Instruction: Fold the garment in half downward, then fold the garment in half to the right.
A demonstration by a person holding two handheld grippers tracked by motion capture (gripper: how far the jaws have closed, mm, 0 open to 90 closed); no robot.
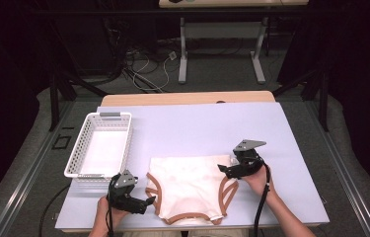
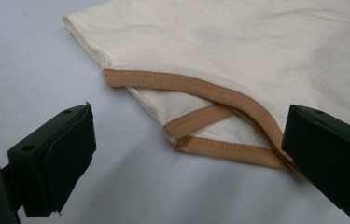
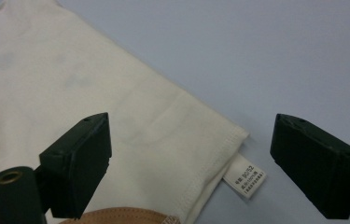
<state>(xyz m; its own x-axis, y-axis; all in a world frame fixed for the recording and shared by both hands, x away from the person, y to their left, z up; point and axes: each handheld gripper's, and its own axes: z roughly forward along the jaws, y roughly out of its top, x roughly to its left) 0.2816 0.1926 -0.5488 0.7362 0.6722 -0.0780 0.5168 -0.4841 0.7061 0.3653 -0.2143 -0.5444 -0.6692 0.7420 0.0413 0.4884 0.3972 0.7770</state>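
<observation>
From the high view we see the cream garment [image 1: 188, 187] flat on the tabletop [image 1: 197, 128] between our left hand-held gripper [image 1: 145, 201] and right hand-held gripper [image 1: 223, 170], each just off a side edge, while the white basket [image 1: 81, 148] at far left holds nothing. In the left gripper view our released jaws straddle the tan-trimmed corner [image 2: 210, 116]. In the right gripper view ours gape around the hem corner and its label [image 3: 245, 176].

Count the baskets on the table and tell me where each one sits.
1. A white basket sits at the table's left edge, beyond the left gripper and left of the cream garment. Nothing appears to hide another.
</observation>
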